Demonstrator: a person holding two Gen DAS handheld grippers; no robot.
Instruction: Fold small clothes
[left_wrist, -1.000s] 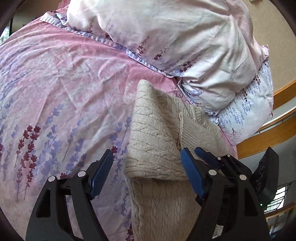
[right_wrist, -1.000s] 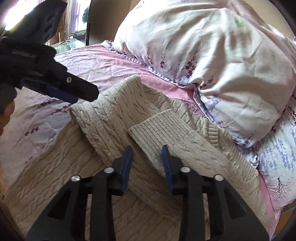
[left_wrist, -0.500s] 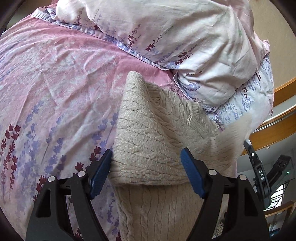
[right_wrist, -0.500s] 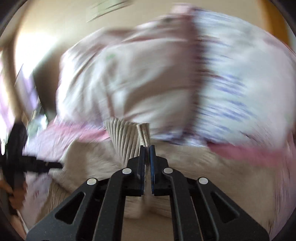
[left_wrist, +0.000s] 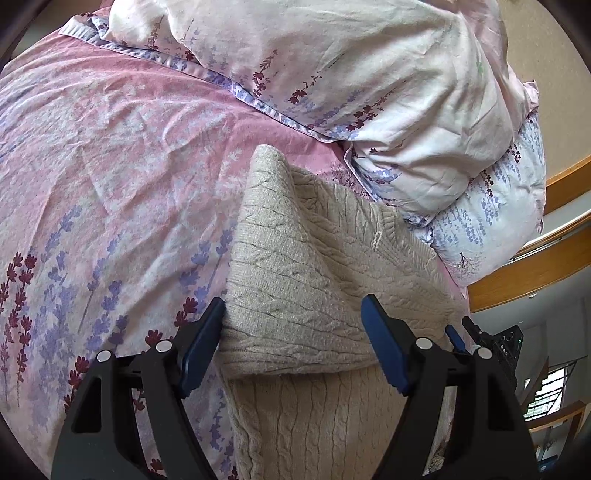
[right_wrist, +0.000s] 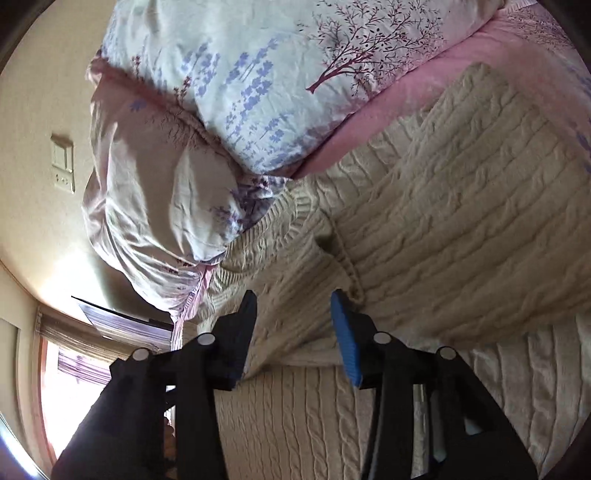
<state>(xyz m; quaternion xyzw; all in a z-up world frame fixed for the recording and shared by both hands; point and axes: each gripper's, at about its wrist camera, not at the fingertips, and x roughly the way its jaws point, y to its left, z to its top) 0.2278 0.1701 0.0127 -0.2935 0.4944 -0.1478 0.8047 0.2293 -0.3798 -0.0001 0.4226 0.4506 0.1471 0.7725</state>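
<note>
Opening over the sweater (right_wrist: 461, 221), right claw (right_wrist: 295, 332) sees a wall switch (right_wrist: 63, 162); left claw (left_wrist: 291, 350) gapes empty.

A: How many knitted things lie on the bed (left_wrist: 122, 155)?
B: One cream cable-knit sweater (left_wrist: 295, 266), folded over itself.
A: And pillows?
B: Two: one pale pink pillow (left_wrist: 351, 74), stacked on one white pillow with lilac flowers (left_wrist: 491, 229).
A: Grippers?
B: Two: the left gripper (left_wrist: 293, 347) and the right gripper (right_wrist: 295, 332). One wall switch plate (right_wrist: 62, 162) shows too.
</note>
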